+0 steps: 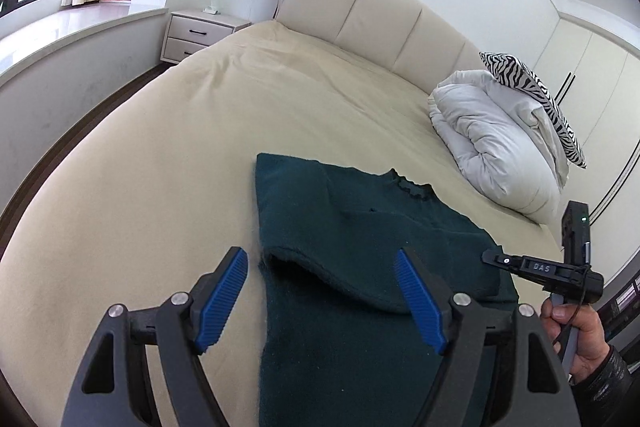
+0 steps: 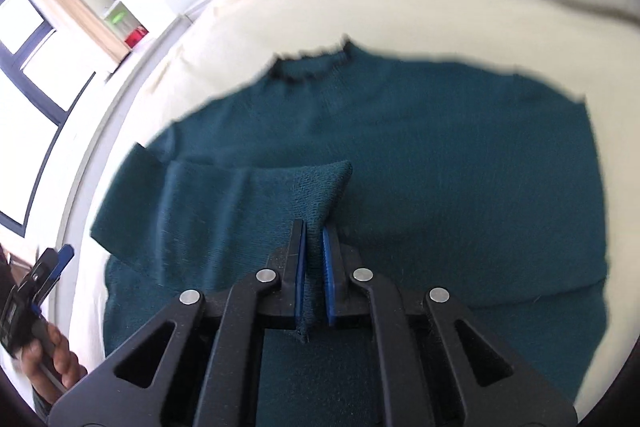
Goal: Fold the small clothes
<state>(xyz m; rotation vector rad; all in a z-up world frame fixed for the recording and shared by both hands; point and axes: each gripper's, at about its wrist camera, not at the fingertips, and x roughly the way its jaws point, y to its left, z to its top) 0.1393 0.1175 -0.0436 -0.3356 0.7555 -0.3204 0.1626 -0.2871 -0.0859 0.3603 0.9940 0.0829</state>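
Dark green knitted sweater spread flat on cream bedsheet, neckline away; sleeve cuff pinched in closed right gripper, folded across the chest. Left gripper wide open, empty, over the hem.

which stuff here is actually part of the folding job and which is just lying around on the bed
Part of the job:
- dark green sweater
- right gripper, jaws shut on its sleeve cuff
- left gripper, jaws open

Just lying about:
- white duvet
- zebra pillow
- nightstand
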